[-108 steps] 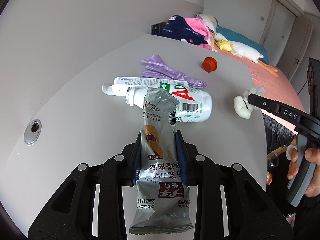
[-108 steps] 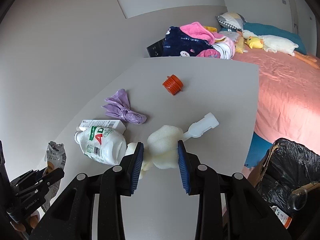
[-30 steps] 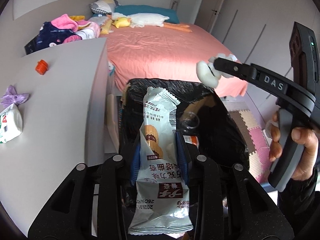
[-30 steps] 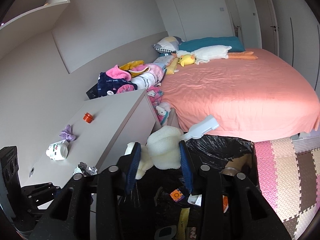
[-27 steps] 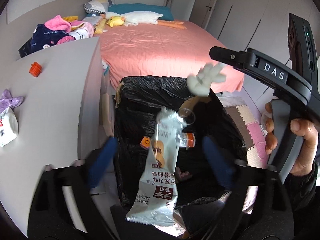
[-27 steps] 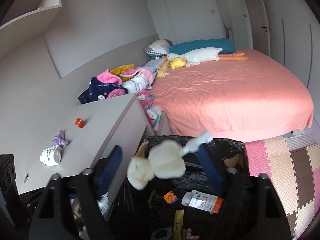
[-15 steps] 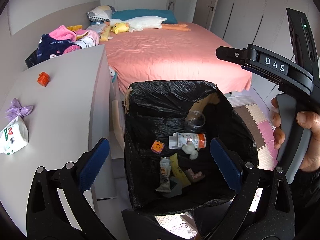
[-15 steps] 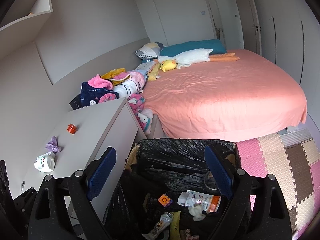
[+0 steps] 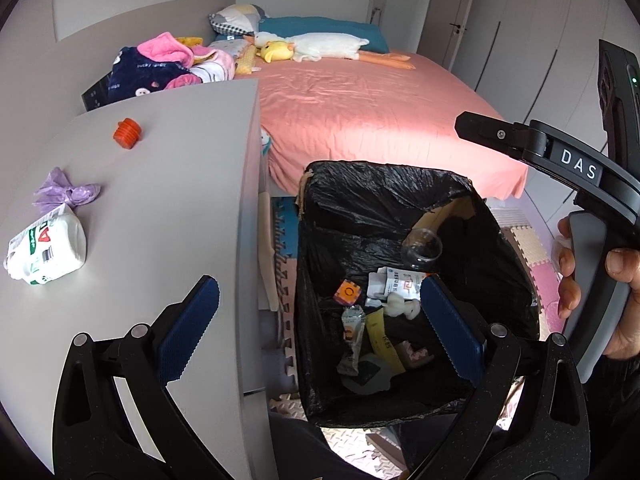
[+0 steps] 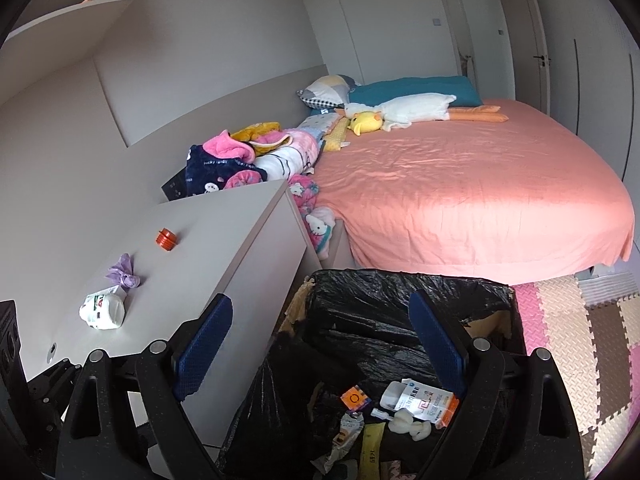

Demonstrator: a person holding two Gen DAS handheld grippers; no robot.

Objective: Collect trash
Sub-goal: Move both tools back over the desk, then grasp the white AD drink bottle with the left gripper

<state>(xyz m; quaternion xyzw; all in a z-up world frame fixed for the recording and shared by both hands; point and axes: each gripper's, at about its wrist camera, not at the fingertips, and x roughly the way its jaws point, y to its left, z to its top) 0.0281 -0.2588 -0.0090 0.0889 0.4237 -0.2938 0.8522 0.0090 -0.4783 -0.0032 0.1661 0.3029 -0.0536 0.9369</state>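
Black-lined trash bin (image 9: 384, 196) under spread fingers (image 9: 188, 322)

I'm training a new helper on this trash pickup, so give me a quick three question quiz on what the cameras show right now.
1. True or false: the left tongs hold a wrapper.
2. Which piece of trash on the desk lies nearest its far edge? A) orange cap B) purple bag C) white bottle
3. Fill in: the silver snack wrapper now lies inside the ____.

Key: 1. False, both the left and right tongs are open and empty. 2. A. 3. Black-lined trash bin.
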